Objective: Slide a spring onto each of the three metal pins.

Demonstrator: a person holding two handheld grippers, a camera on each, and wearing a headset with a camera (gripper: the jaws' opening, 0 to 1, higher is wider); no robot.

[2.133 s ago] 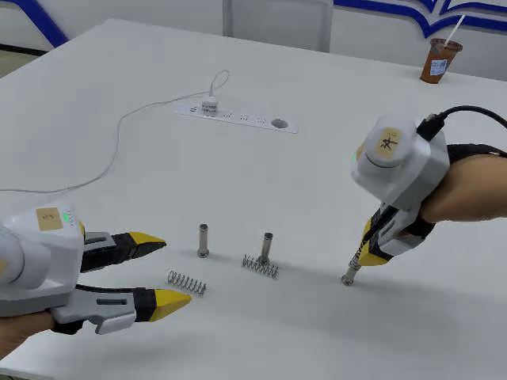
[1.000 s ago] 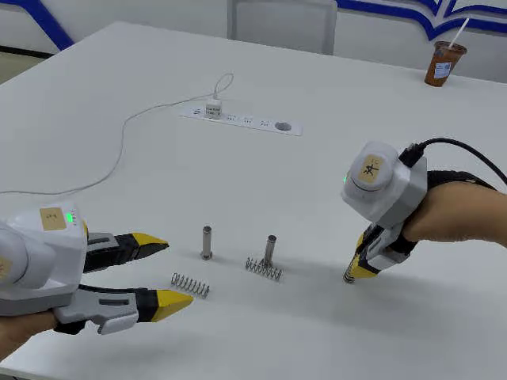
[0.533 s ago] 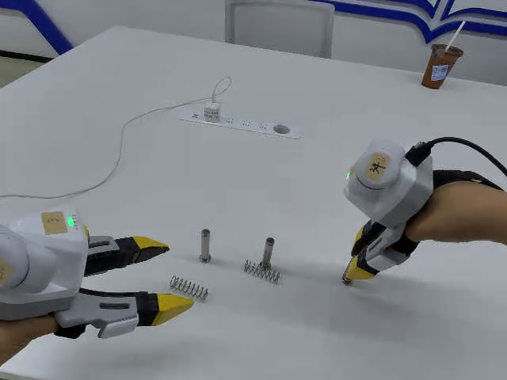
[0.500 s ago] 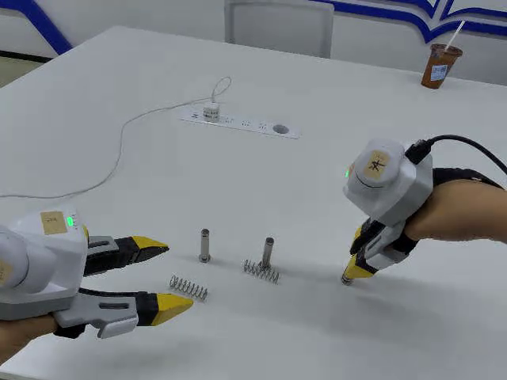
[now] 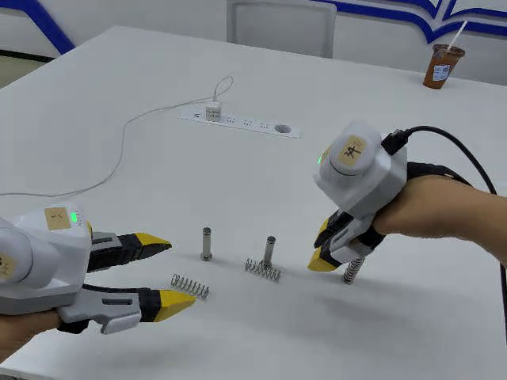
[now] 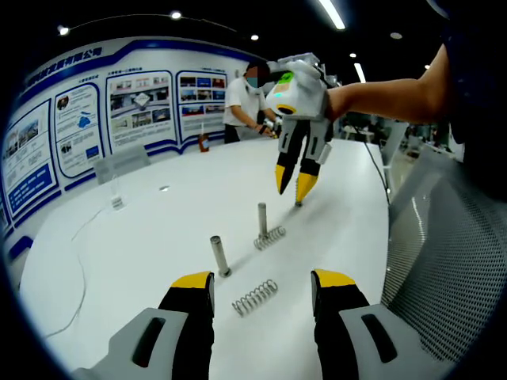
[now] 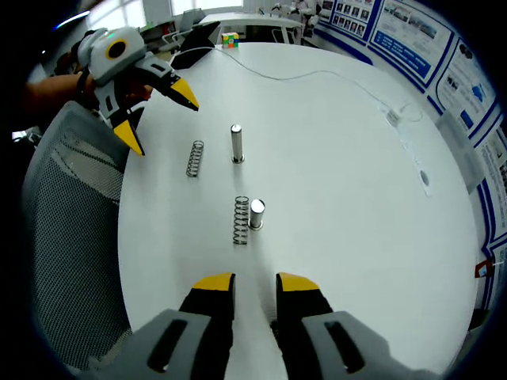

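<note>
While one spring (image 5: 352, 266) sits on the right pin (image 5: 347, 279) near the counter's (image 5: 317, 87) front edge, a second spring (image 5: 262, 269) lies beside the middle pin (image 5: 268, 250) and a third spring (image 5: 188, 286) near the left pin (image 5: 206, 242). The right gripper (image 5: 323, 249) holds its fingers narrow and empty; the left gripper (image 5: 165, 269) has its fingers spread wide.

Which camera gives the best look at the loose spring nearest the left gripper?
The left gripper view: the spring lies close, just ahead of the open jaws of the left gripper, coils distinct. The head view shows it small; the right gripper view shows it far off and tiny.
</note>
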